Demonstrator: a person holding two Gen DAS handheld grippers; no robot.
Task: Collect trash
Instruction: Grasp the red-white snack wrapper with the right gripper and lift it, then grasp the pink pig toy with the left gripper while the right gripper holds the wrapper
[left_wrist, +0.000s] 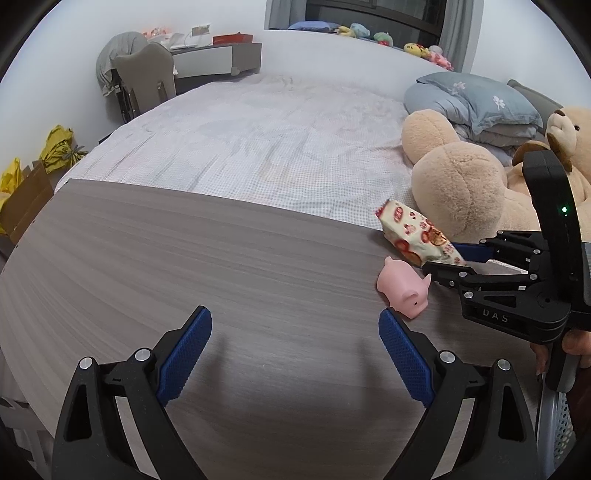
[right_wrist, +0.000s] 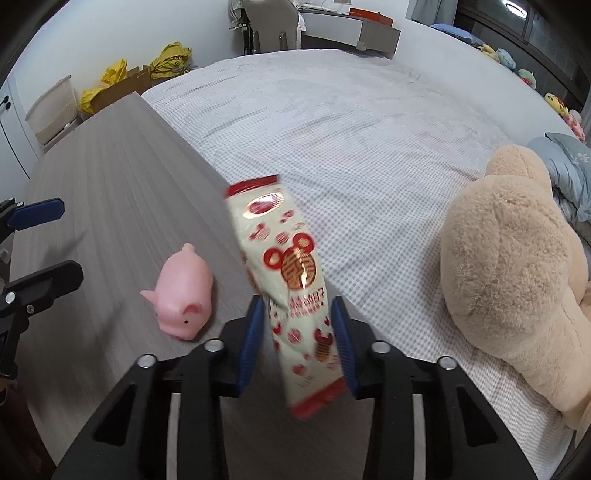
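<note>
**Gripping a snack wrapper at the table's edge**

Sitting between the blue pads of the right gripper, a long white snack wrapper with red circles and a red band at each end fills the lower middle of the right wrist frame. It stands tilted, its top end leaning toward upper left, its lower end hanging below the fingertips. The jaws stand narrowed around it; the right pad lies against the wrapper's edge, and the left pad sits at its other edge, so it looks clamped, though the wrapper is blurred. In the left wrist frame the same wrapper appears at right of centre, sticking up and left out of the right gripper, over the far edge of the table.

Just beside the wrapper, lower left of it, a pink toy pig lies on the grey wood-grain table. In the left wrist frame the pig rests just above the right-hand pad of the left gripper, whose jaws stand wide apart with nothing between them, over bare tabletop.

Beyond the table's edge spreads a bed with a checked sheet. A large tan plush bear lies at the right of the frame, with a blue-grey pillow behind it.
</note>
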